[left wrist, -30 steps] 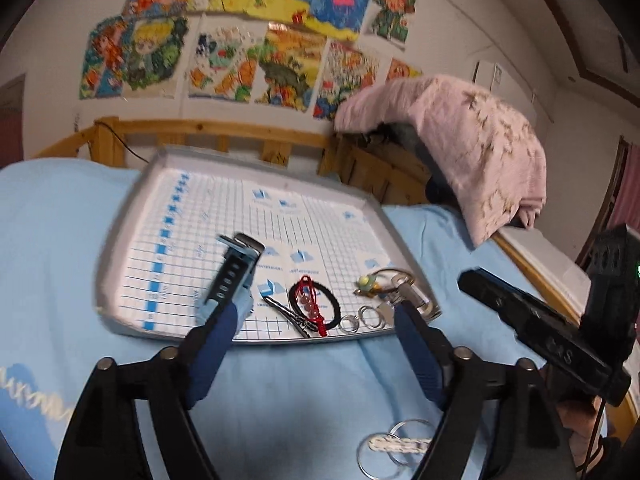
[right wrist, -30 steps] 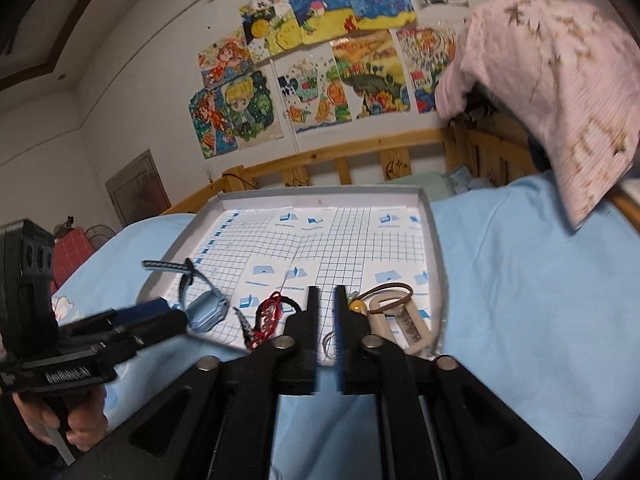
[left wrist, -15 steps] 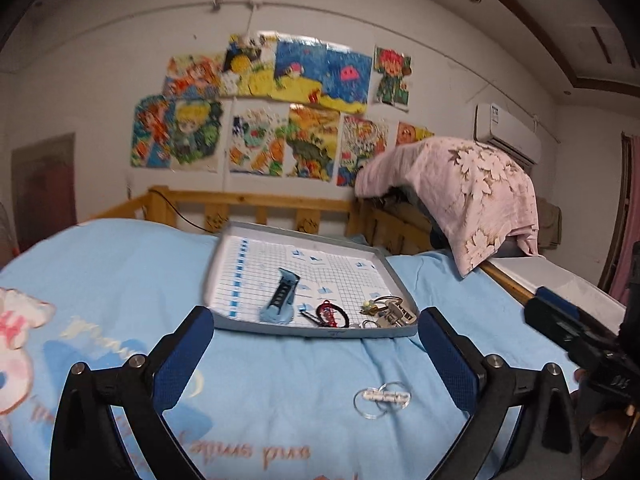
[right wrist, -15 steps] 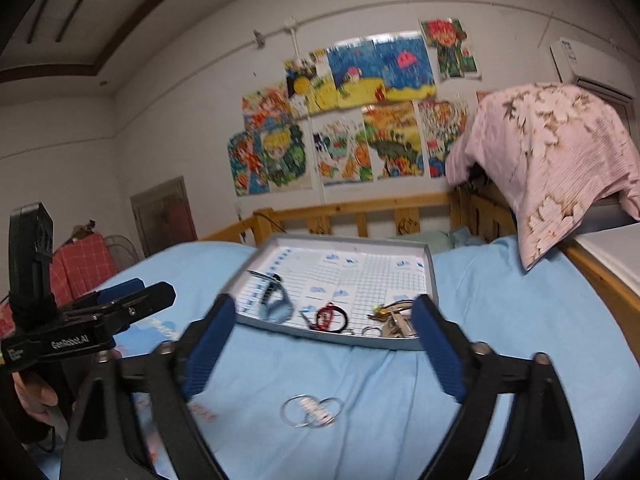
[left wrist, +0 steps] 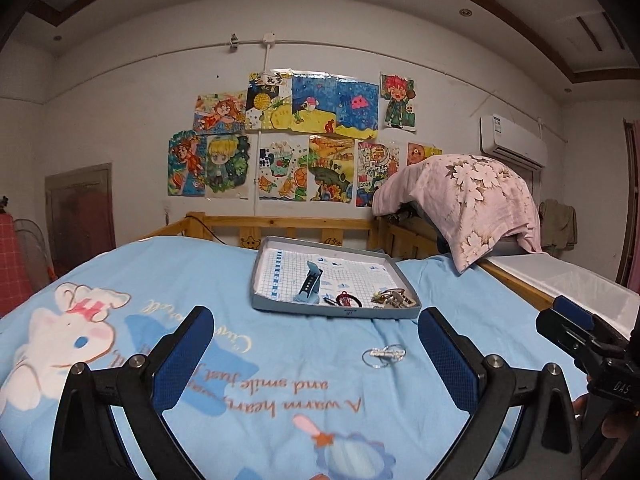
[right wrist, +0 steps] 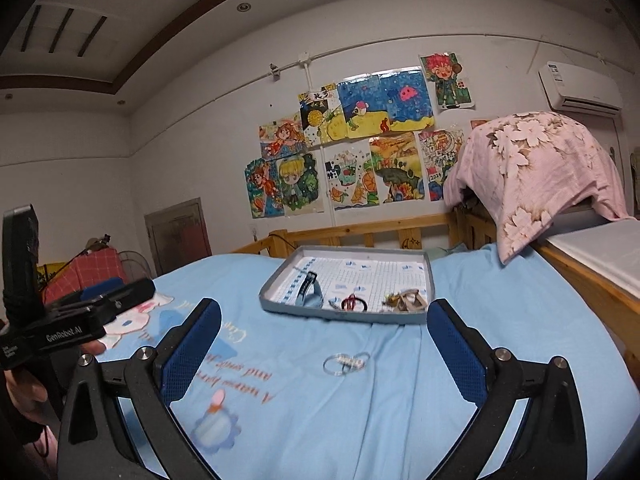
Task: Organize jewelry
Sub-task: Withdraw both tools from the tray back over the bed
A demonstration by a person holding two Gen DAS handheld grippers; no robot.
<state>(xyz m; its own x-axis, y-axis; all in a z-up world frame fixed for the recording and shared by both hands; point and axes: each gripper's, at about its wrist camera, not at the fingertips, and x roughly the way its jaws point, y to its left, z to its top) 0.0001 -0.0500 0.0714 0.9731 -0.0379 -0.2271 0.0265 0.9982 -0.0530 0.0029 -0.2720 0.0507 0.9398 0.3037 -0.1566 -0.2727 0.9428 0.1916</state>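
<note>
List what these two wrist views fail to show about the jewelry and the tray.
- Small metal pieces in the grey grid-lined tray, left wrist view: too small to identify.
- Same pieces, right wrist view: slightly blurred, and the tray's near wall hides their bases.
- Linked silver rings on the blue bedsheet: their joining piece is too small to read.

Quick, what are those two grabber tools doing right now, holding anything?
Left gripper: jaws wide open, holding nothing.
Right gripper: jaws just opened wide, nothing between them.
</note>
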